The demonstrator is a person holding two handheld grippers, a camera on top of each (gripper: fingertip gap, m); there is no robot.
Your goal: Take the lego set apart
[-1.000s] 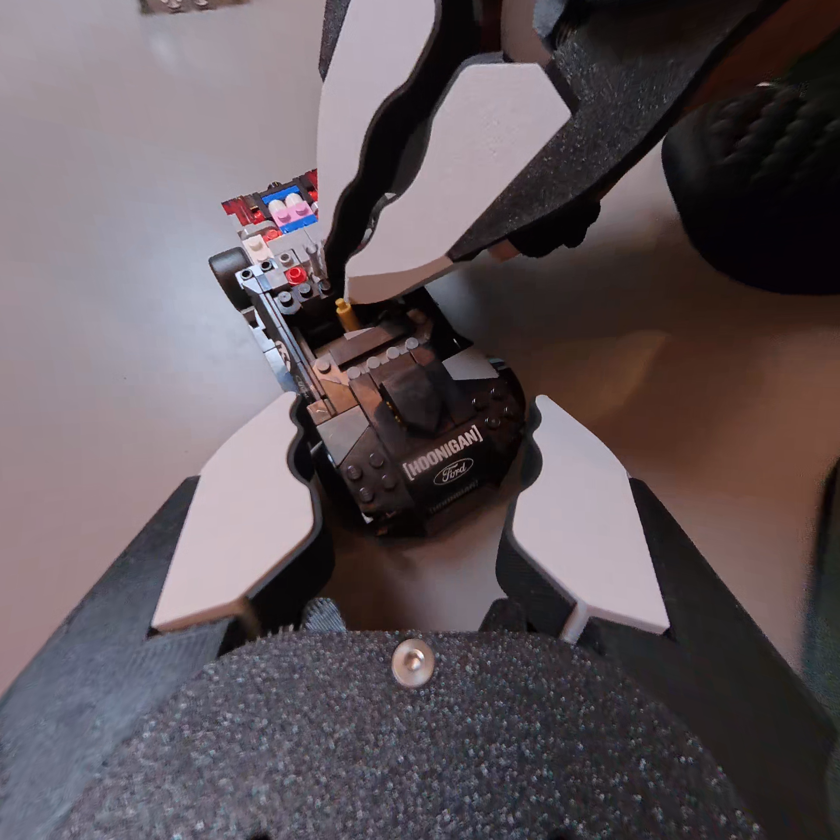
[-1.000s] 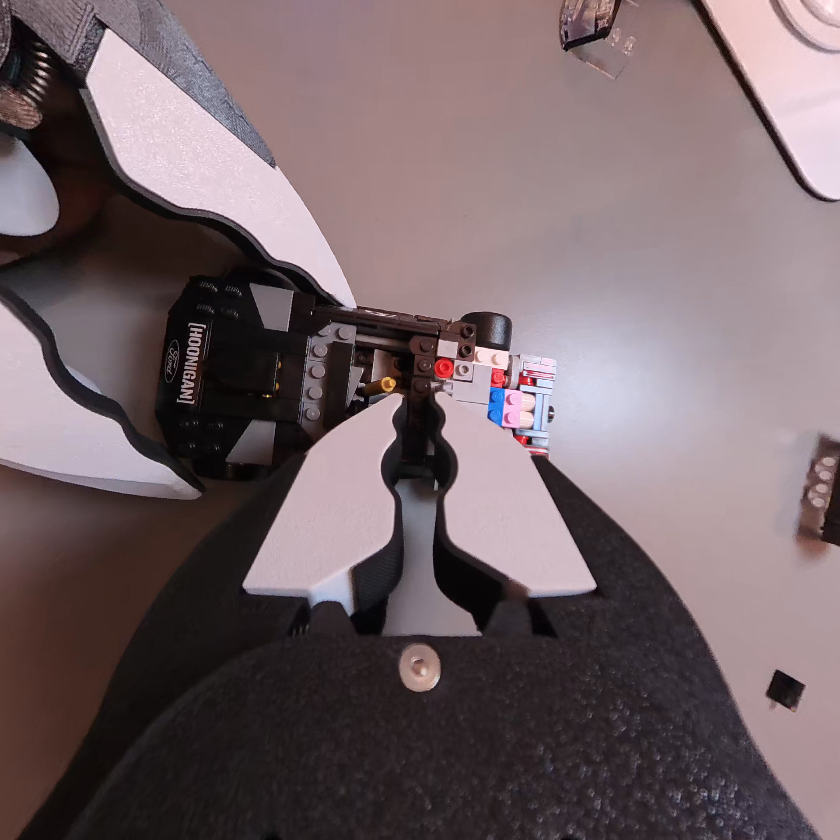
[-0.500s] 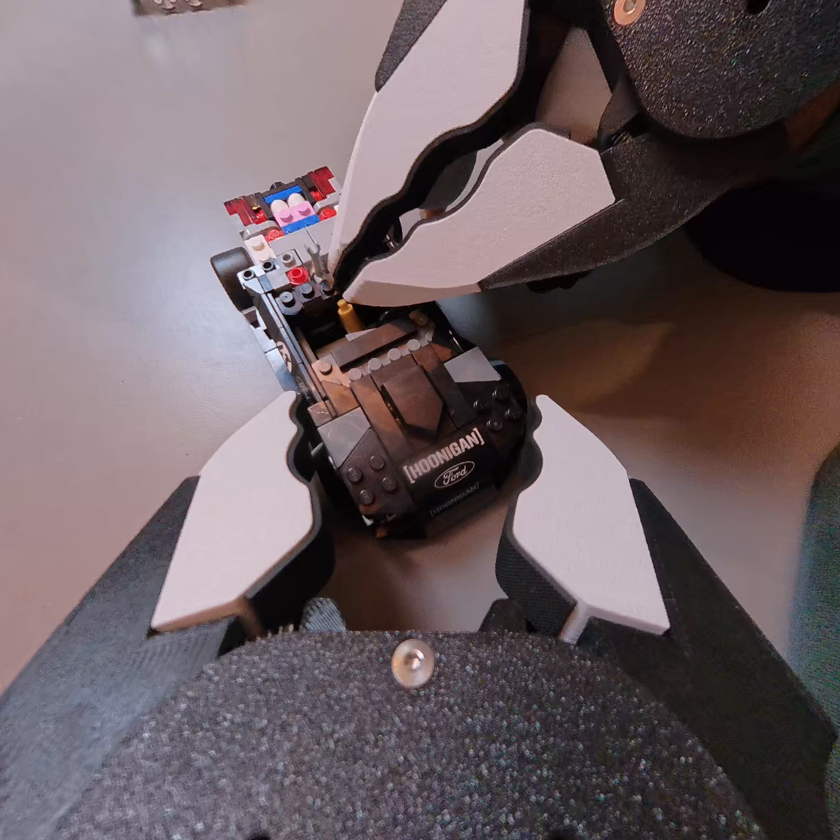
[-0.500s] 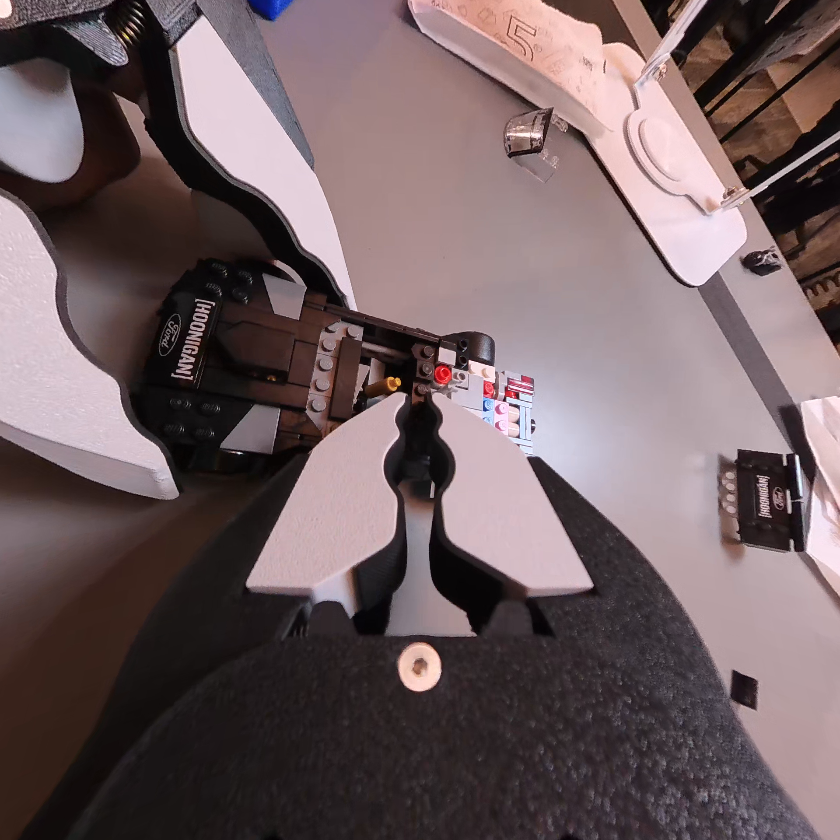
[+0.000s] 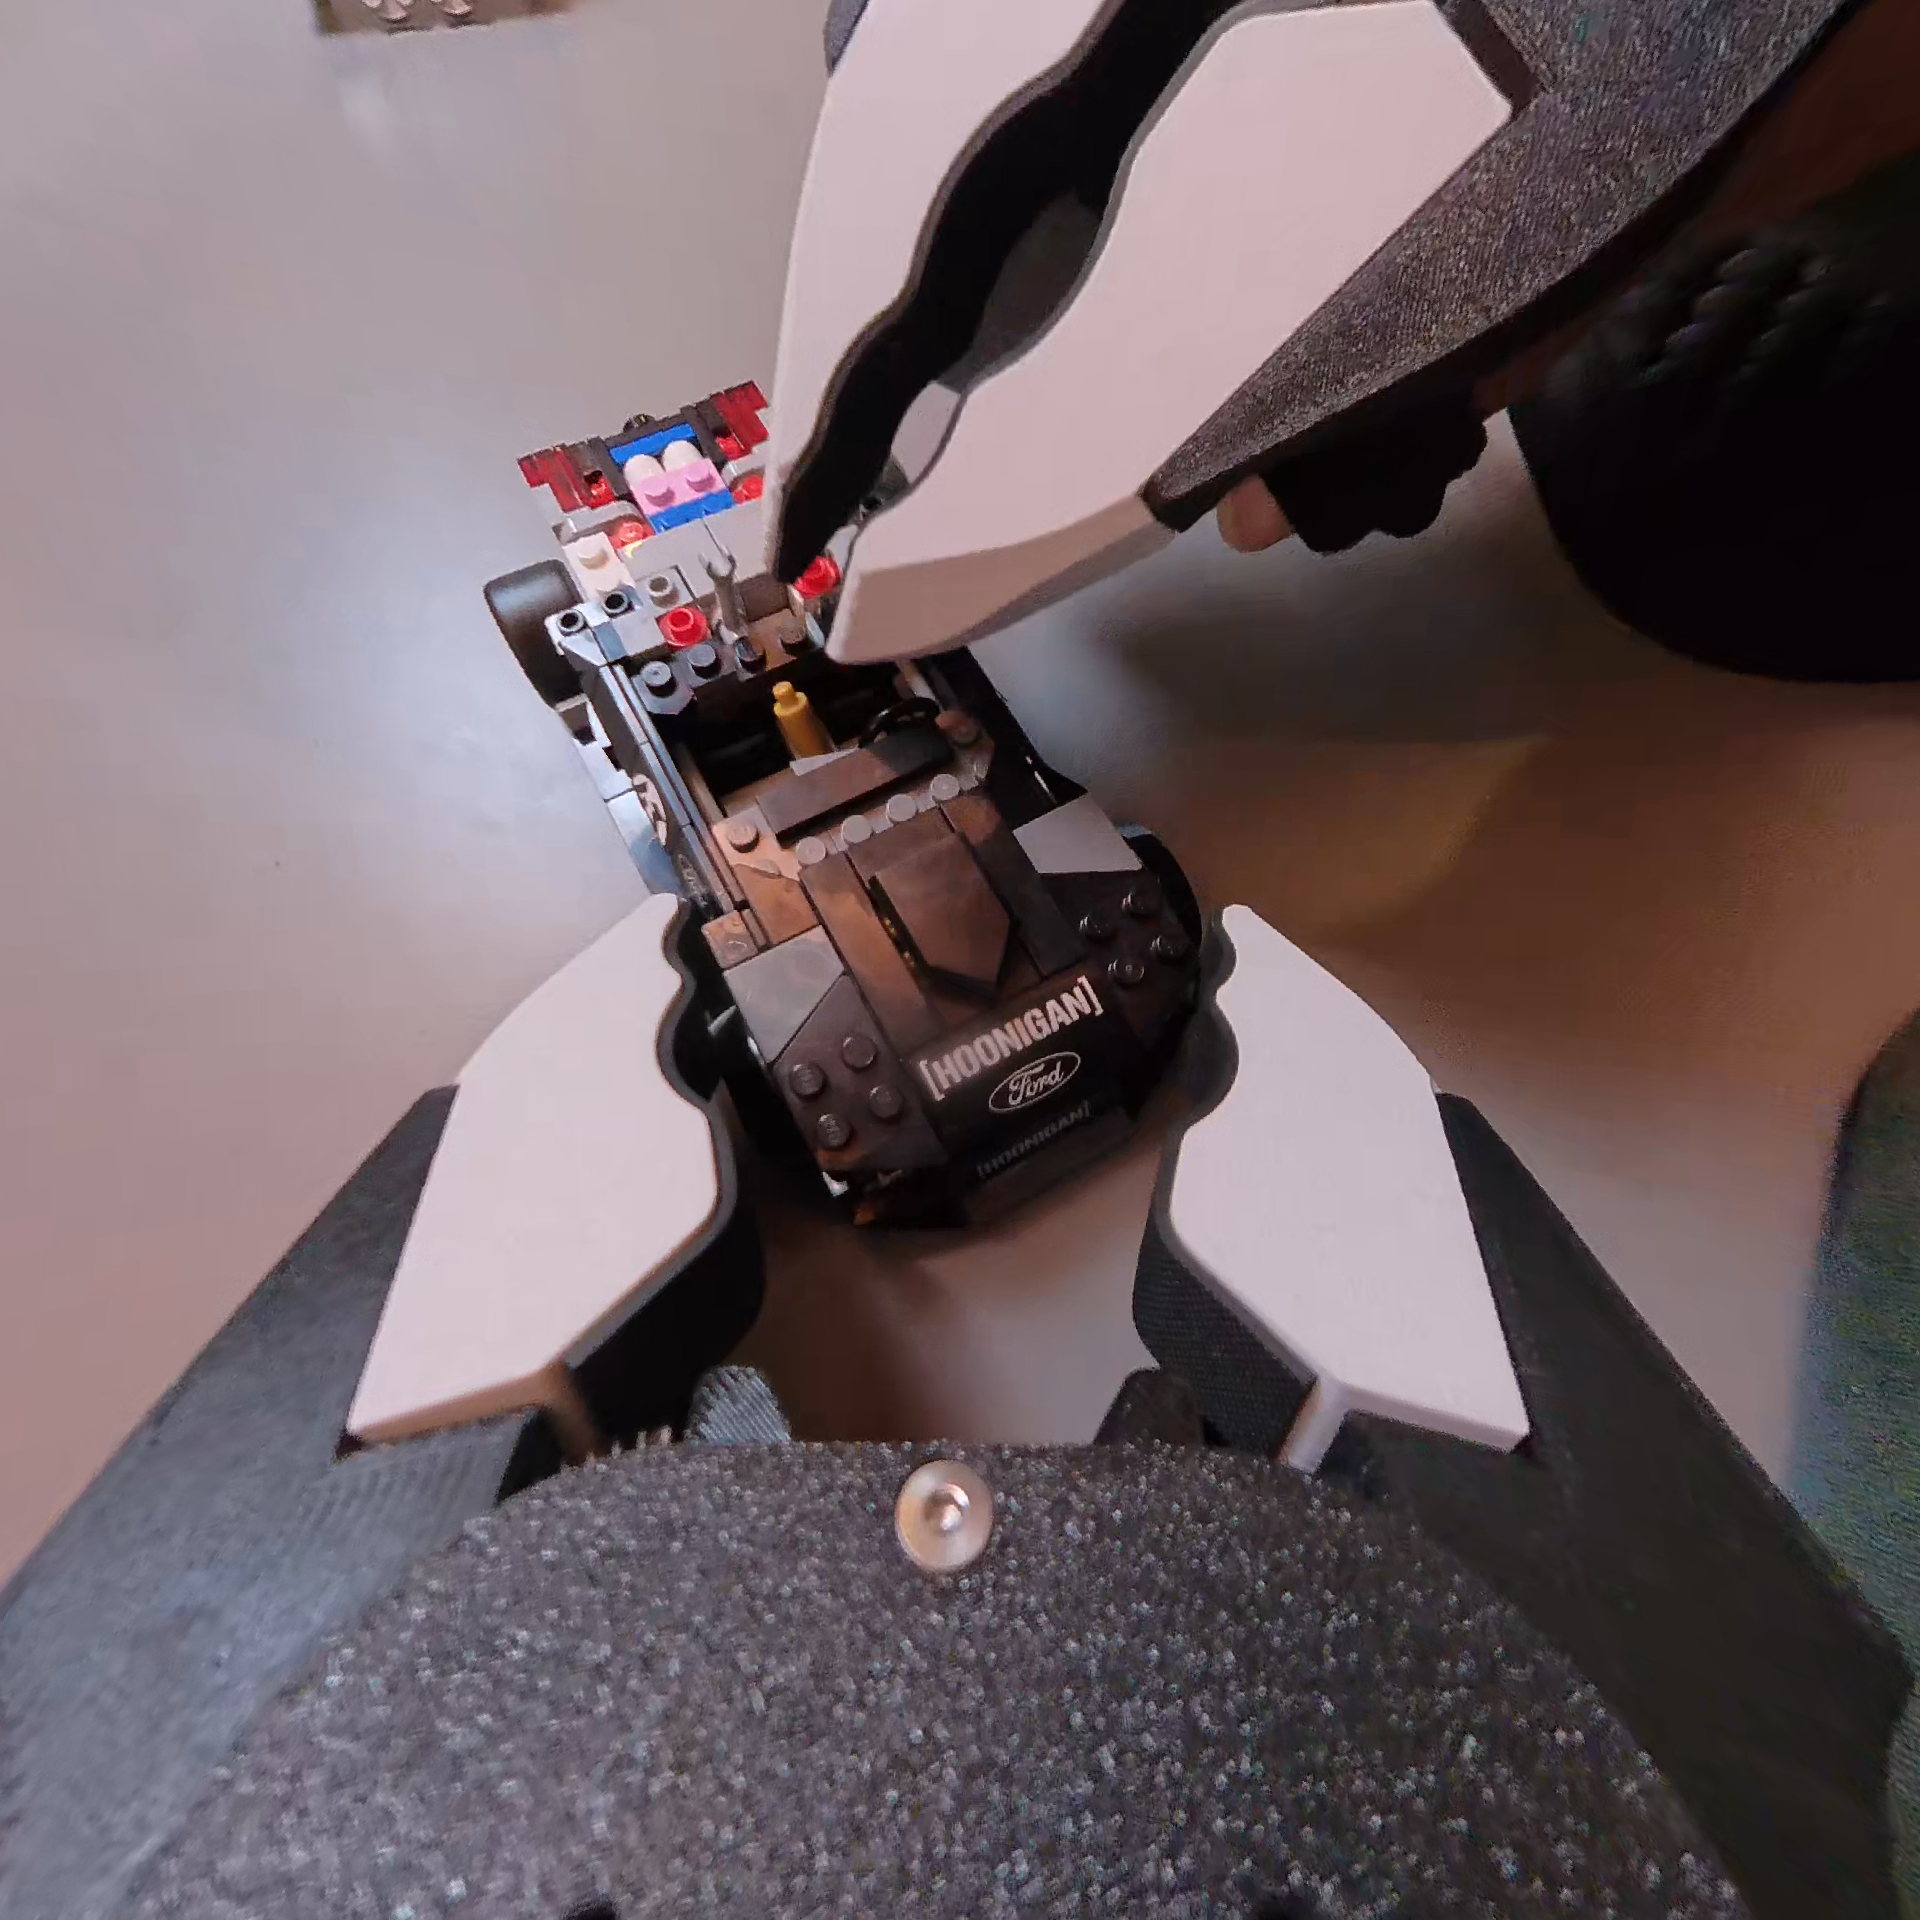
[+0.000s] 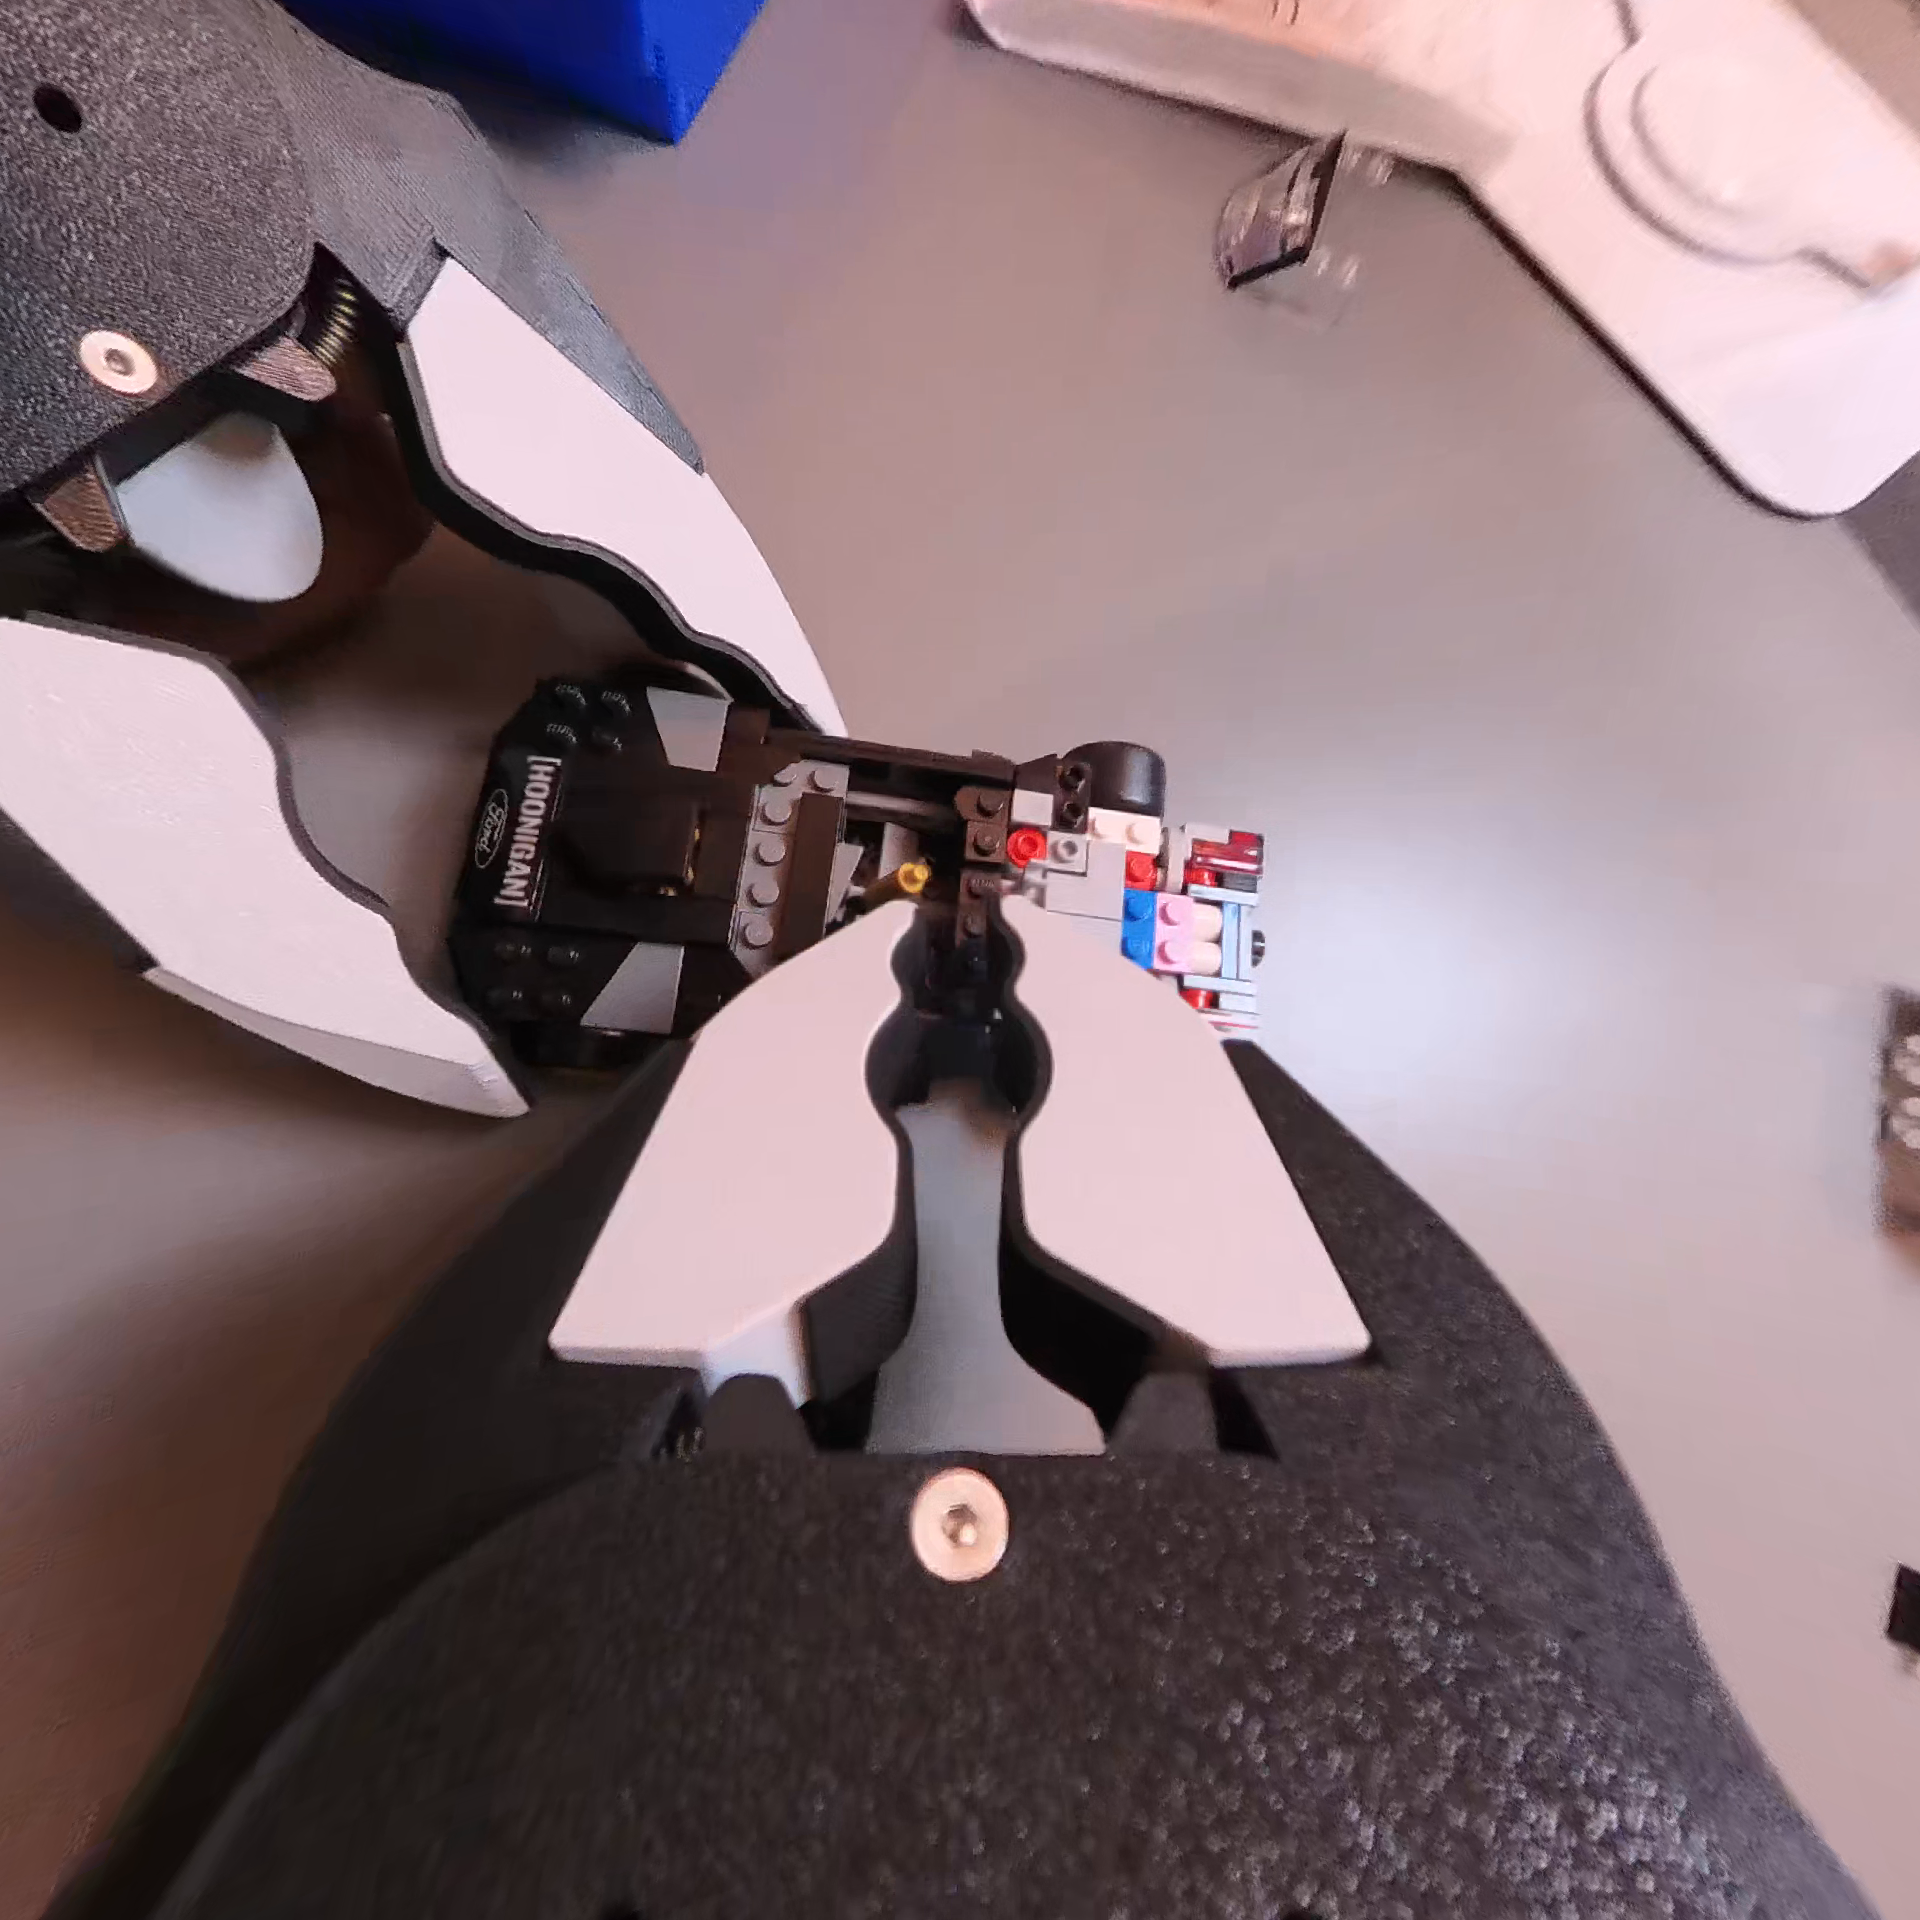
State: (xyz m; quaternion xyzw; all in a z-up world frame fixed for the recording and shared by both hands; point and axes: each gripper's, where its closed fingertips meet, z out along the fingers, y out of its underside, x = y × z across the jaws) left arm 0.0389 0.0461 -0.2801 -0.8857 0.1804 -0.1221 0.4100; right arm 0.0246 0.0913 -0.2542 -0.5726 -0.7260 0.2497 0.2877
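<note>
A black lego car [image 5: 935, 935] with a grey, red, blue and pink rear end [image 5: 665, 488] lies on the grey table [image 5: 260, 727]. My left gripper [image 5: 951, 920] is shut on the car's front, one finger [image 5: 561, 1143] on each side. It also shows in the right wrist view [image 6: 655, 904]. My right gripper [image 6: 951, 914] is shut on a black part [image 6: 961, 940] at the car's middle, behind a small yellow peg [image 6: 912, 876]. In the left wrist view it [image 5: 821, 603] comes down from above, its tips by a red stud [image 5: 816, 571].
A blue box [image 6: 582, 52] stands at the far left. A white tray [image 6: 1714, 260] lies at the far right, with a loose dark windscreen piece [image 6: 1278, 223] beside it. Loose black pieces [image 6: 1901, 1112] lie at the right edge. A gloved hand [image 5: 1714, 416] holds the right gripper. The grippers' ends are close to 6 cm from one another.
My right gripper has tilted and swung around its grip on the car's middle, tips shifting slightly toward the rear. The car and my left gripper have stayed put.
</note>
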